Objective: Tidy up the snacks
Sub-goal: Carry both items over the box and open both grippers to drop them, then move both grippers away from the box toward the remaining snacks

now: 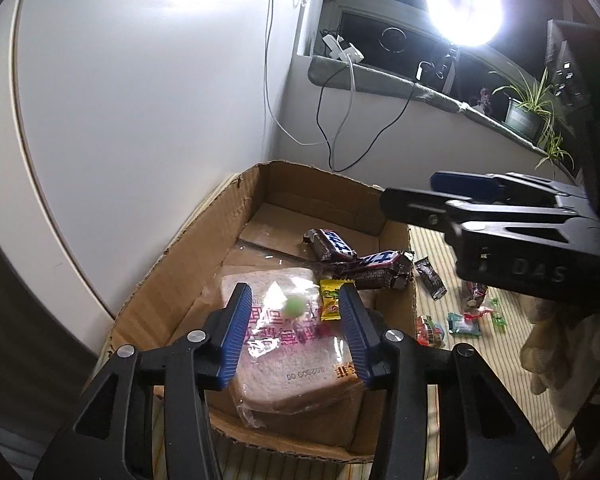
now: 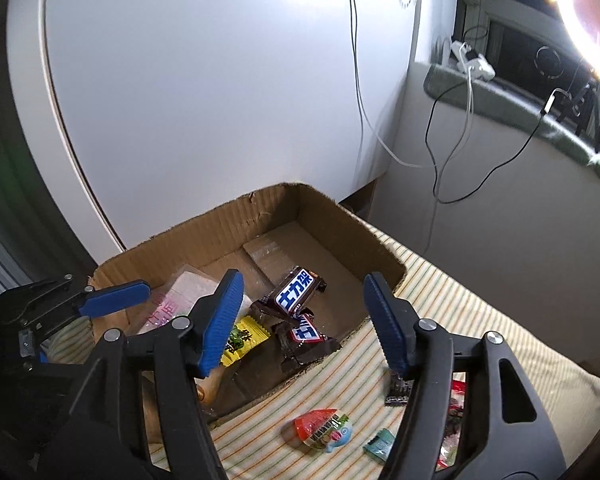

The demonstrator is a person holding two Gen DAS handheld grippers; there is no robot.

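The left tool (image 1: 296,328) pointed downward, its blue-padded fingers (image 1: 236,332) spread apart with nothing pressed between the pads. The right tool (image 2: 304,320) was likewise angled downward, its jaws standing wide and gripping nothing. In the left wrist view, the right tool entered from the right edge, above and beyond the left one.

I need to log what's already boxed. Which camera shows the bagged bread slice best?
The left wrist view: the bagged bread slice lies nearly whole in the cardboard box, print readable. In the right wrist view only a corner of it shows, behind gripper fingers.
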